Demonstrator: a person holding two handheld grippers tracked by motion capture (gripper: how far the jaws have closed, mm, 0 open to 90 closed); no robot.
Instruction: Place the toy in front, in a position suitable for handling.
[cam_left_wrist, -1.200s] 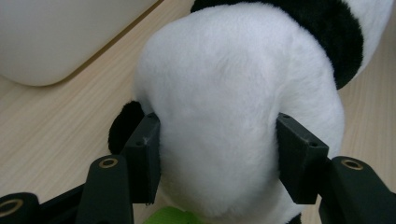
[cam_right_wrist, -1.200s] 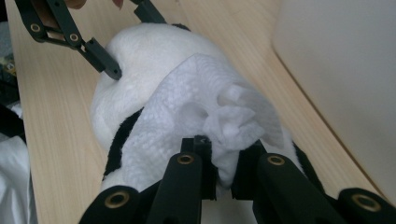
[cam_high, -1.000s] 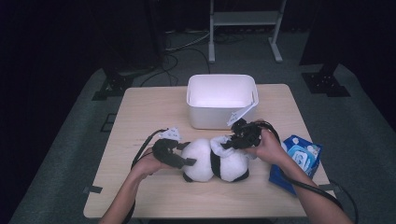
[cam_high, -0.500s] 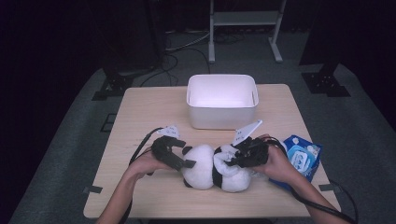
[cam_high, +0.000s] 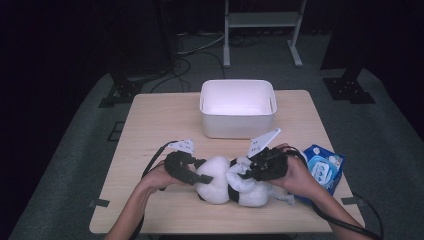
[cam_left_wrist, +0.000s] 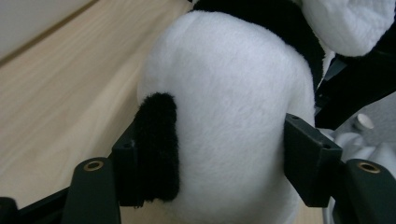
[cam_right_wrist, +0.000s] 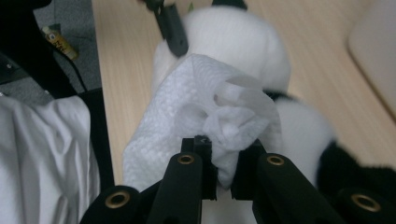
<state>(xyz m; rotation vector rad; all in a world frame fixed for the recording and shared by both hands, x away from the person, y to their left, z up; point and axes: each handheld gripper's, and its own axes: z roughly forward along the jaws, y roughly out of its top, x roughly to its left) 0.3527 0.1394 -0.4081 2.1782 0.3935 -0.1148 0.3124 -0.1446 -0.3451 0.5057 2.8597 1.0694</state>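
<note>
The right hand-held gripper (cam_right_wrist: 223, 179) is pinching a crumpled white wipe (cam_right_wrist: 205, 119) between its nearly closed jaws and is pressing it against the panda (cam_high: 230, 181), a plush toy that is lying on its side near the front edge of the desk (cam_high: 160, 125). The wipe is bunching up over the toy's white fur, so this is probably a cleaning pass, with the wad being held tight enough to rub without slipping out.

The left hand-held gripper (cam_left_wrist: 210, 154) is clamping the panda's rounded white head from both sides, one jaw sitting against a black ear (cam_left_wrist: 159, 144). It is likely bracing the toy so the rubbing does not push it across the desk. In the high view the two hand-held grippers are facing each other across the toy, the left one (cam_high: 182, 167) at the head end and the right one (cam_high: 260, 167) over the body.

Just beside the right hand, at the desk's right edge, a blue wipe pack (cam_high: 322, 167) is lying flat, close enough for pulling fresh sheets; whether its flap is open is hard to tell. Farther back, in the middle of the desk, a white bin (cam_high: 237, 107) is standing upright and apart from the toy. Its inside is looking bare, perhaps waiting for the cleaned panda or the used wipe.
</note>
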